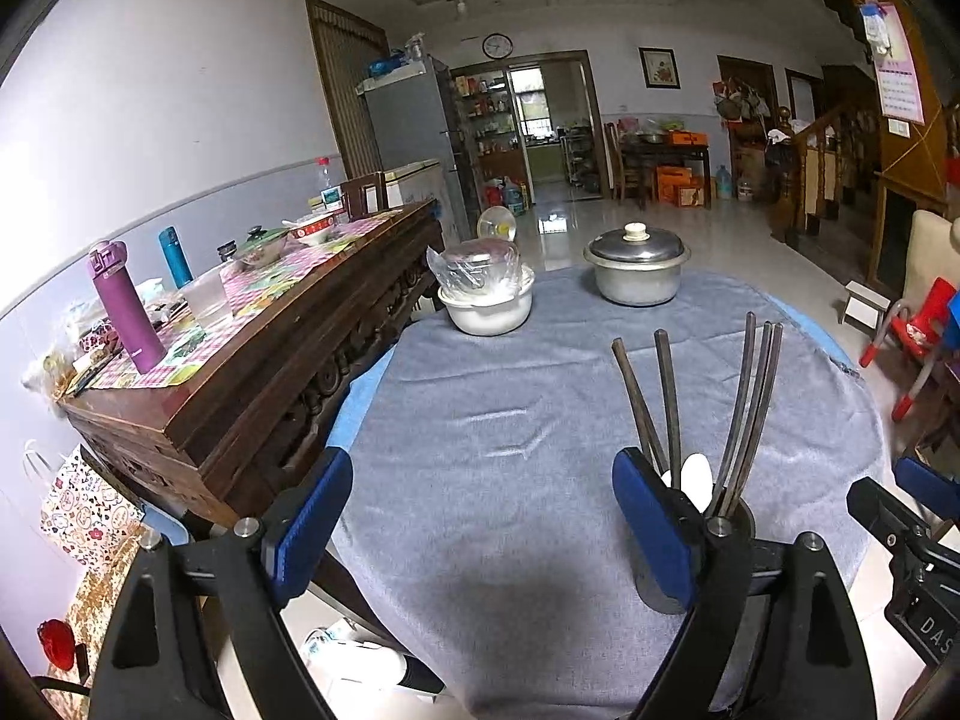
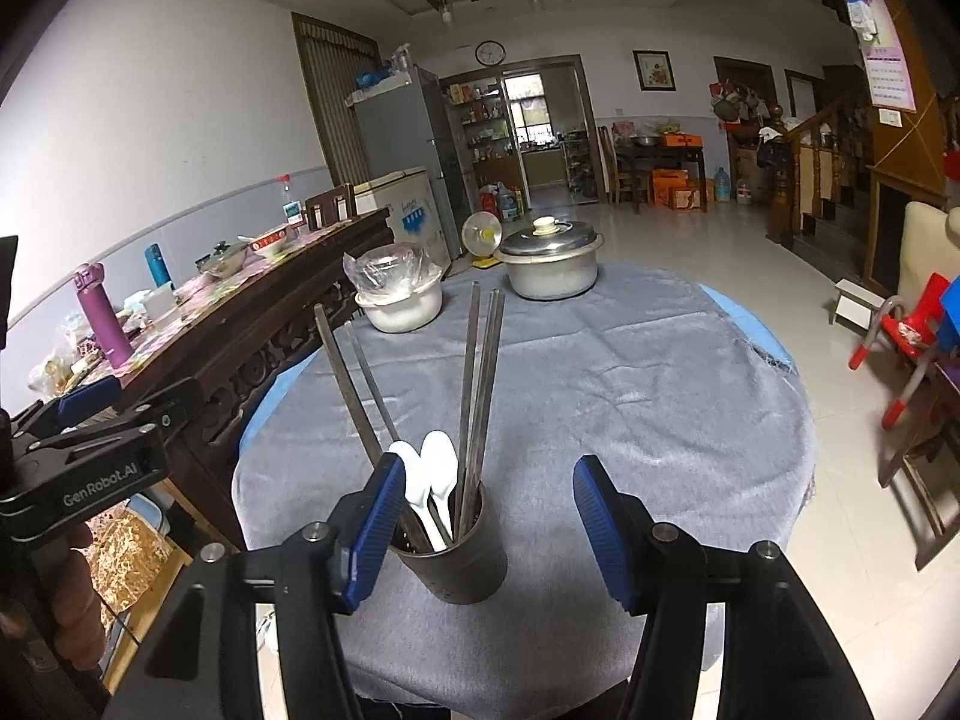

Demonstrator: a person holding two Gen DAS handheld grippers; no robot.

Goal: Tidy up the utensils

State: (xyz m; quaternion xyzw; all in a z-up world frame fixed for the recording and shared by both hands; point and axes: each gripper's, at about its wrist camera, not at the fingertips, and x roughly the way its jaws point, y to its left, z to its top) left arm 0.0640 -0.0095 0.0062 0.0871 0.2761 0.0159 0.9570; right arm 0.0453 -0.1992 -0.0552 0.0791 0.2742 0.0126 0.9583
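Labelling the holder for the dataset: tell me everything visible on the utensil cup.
The utensil cup is a dark, metal-looking cylinder with small holes low on its wall. It stands upright on the grey cloth at the table's near edge. Inside are five dark chopsticks fanned upward and two white spoons. Neither gripper touches it.

the round table wears a plain grey cloth [image 2: 600,396] over a light blue under-layer, and on it the dark grey holder [image 2: 462,564] carries dark metal chopsticks [image 2: 477,372] and two white spoons [image 2: 432,474] — behind them sit a white bowl [image 2: 401,309] and a dull silver pot [image 2: 549,267] with a cream knob. both grippers show blue pads [image 2: 372,531] on black frames. the dark brown sideboard [image 1: 258,372] has a pink checked cover, a purple bottle [image 1: 123,306] and a teal one [image 1: 175,257].
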